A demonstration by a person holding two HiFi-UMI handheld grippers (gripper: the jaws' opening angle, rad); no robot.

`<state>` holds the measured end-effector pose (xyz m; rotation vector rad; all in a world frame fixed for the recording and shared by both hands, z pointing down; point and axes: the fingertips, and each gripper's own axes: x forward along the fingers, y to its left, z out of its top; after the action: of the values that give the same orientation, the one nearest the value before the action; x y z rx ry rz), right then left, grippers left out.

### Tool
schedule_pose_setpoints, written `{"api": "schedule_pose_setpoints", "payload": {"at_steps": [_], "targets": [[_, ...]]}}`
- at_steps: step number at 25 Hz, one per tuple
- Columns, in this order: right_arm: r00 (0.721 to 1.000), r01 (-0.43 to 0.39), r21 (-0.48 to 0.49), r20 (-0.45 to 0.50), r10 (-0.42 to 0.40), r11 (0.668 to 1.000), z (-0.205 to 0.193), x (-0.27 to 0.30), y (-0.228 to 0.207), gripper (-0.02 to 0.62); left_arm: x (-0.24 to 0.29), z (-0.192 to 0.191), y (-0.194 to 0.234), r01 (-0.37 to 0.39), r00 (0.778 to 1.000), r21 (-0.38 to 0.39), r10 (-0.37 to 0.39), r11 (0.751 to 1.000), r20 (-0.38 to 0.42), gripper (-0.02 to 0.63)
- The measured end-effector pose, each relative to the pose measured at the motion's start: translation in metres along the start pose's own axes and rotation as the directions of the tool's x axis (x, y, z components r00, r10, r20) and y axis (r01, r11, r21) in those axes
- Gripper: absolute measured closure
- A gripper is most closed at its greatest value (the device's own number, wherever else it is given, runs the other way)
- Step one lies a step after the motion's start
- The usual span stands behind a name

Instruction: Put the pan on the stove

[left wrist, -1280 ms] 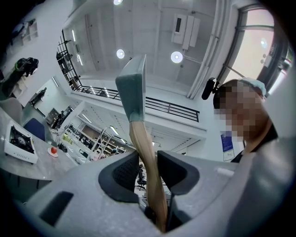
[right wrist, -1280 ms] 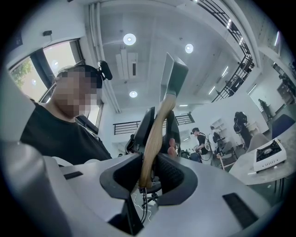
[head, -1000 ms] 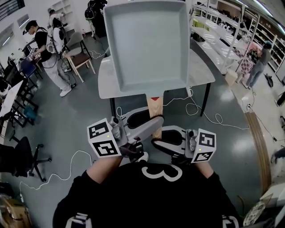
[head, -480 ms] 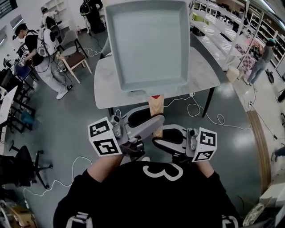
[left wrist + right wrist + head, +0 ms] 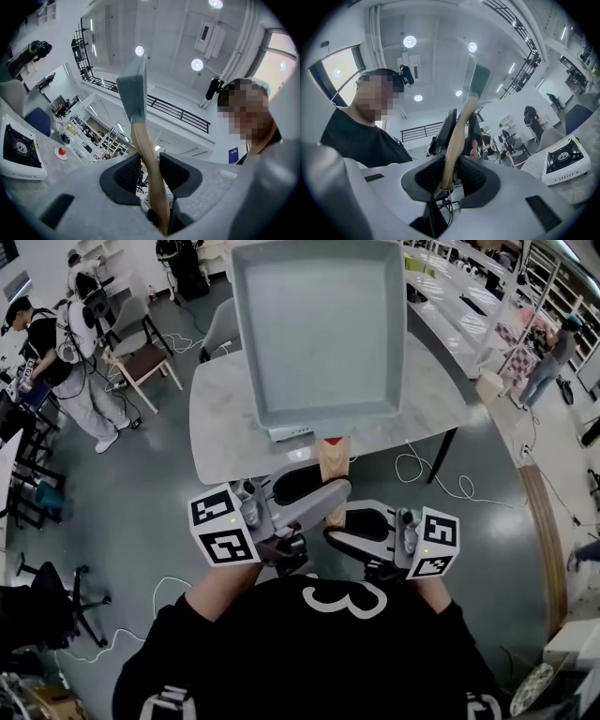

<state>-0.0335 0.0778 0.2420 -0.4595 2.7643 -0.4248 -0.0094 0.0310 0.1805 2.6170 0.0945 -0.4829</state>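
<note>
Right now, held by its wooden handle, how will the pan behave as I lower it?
Probably front-heavy: the wide square pan reaches far beyond its short wooden handle, so it may droop. The smooth handle could twist between the left gripper and right gripper. It looks rigid.

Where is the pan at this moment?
Head view, centre: the pan is held up above the table and white stove, its wooden handle gripped by the left gripper and right gripper.

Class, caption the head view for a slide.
Left gripper and right gripper clamp the wooden handle of a square grey pan held up in front of the table and stove.
</note>
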Motion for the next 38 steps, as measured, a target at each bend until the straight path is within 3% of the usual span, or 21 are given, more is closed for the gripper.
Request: {"api": "schedule_pose_setpoints", "payload": {"at_steps": [9, 20, 28, 38], "targets": [[1.000, 0.021, 0.021, -0.012, -0.021, 1.000, 0.002, 0.017, -0.052, 0.499, -0.005, 0.016, 0.054, 0.005, 1.000, -0.033, -0.004, 0.999, 0.009, 0.471], [0.999, 0.040, 0.025, -0.008, -0.040, 0.999, 0.007, 0.024, -0.075, 0.499, -0.003, 0.025, 0.077, 0.018, 1.000, -0.039, -0.018, 0.999, -0.004, 0.471], [1.000, 0.022, 0.072, -0.024, -0.020, 0.997, 0.036, 0.008, -0.113, 0.500, 0.032, 0.038, 0.114, -0.024, 1.000, -0.065, 0.025, 0.998, 0.009, 0.471], [0.998, -0.041, 0.121, -0.050, 0.048, 0.992, 0.031, 0.005, -0.141, 0.499, 0.031, 0.035, 0.145, -0.098, 0.994, -0.064, 0.101, 0.993, 0.041, 0.471]]}}
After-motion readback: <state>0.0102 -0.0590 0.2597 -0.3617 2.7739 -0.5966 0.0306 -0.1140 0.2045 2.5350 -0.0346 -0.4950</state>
